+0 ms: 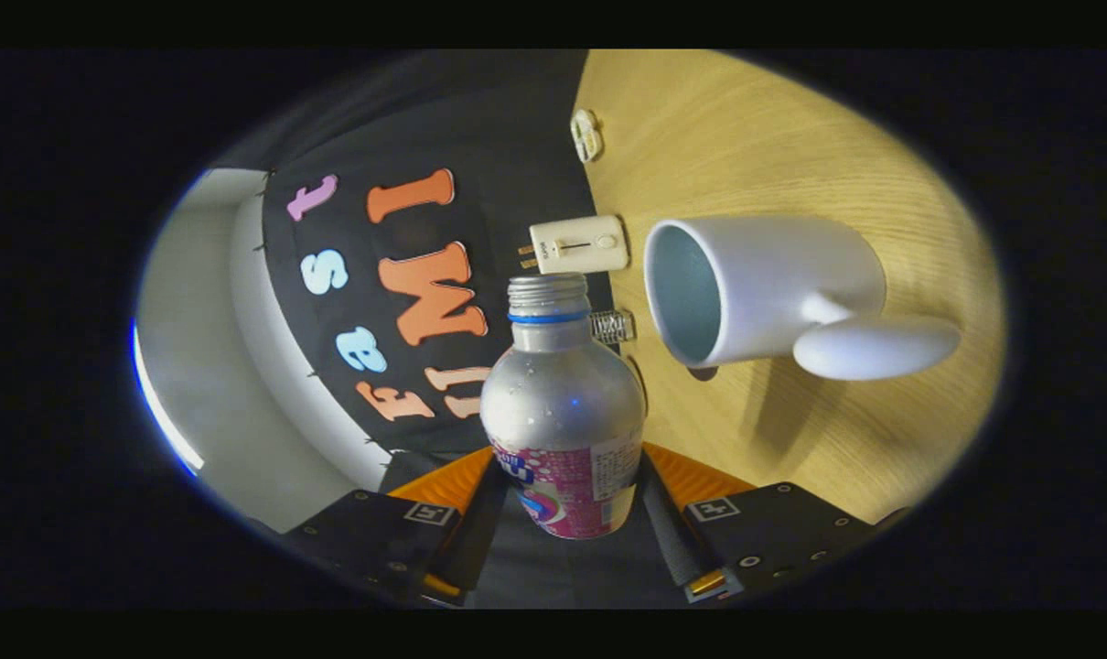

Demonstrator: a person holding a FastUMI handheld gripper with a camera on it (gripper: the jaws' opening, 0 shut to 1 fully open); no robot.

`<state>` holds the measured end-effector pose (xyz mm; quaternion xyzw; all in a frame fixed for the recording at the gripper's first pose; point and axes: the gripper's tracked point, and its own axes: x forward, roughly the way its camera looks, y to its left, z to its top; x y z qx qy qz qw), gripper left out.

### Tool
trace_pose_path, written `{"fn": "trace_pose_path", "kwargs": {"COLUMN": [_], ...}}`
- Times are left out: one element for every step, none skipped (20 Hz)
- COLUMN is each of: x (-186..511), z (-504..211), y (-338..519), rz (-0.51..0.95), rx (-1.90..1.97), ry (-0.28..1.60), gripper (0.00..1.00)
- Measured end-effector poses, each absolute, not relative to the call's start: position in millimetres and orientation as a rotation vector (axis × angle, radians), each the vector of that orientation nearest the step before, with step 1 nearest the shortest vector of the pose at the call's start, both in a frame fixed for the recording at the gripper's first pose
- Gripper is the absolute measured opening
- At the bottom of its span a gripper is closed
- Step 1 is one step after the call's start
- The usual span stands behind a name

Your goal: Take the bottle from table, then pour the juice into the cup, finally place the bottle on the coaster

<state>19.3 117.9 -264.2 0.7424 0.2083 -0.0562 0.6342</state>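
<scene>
Silver bottle clamped in tool, uncapped beside cup.

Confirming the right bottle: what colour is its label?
Pink with white, on a silver bottle held in the gripper; gripper view.

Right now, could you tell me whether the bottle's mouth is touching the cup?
Apart. The gripper view shows the bottle, held between the tongs, with dark wall and table visible between its uncapped mouth and the white cup's rim.
</scene>
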Motion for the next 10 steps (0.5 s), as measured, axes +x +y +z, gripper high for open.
{"fn": "trace_pose_path", "kwargs": {"x": [19.8, 18.1, 19.4, 21.7, 24.2, 27.4, 31.7, 34.1, 38.2, 41.6], "z": [-263.6, -263.4, -261.6, -260.1, -258.5, -254.2, -250.7, -246.6, -242.2, -239.3], "y": [114.4, 111.9, 108.7, 106.2, 103.5, 100.5, 97.9, 95.1, 92.9, 91.1], "rz": [-0.129, -0.128, -0.123, -0.119, -0.115, -0.108, -0.100, -0.090, -0.080, -0.070], "rx": [1.628, 1.555, 1.479, 1.402, 1.327, 1.255, 1.184, 1.114, 1.046, 0.979], "ry": [0.477, 0.478, 0.478, 0.475, 0.469, 0.459, 0.452, 0.443, 0.437, 0.428], "gripper": [0.77, 0.77, 0.77, 0.77, 0.77, 0.77, 0.77, 0.77, 0.77, 0.77]}}
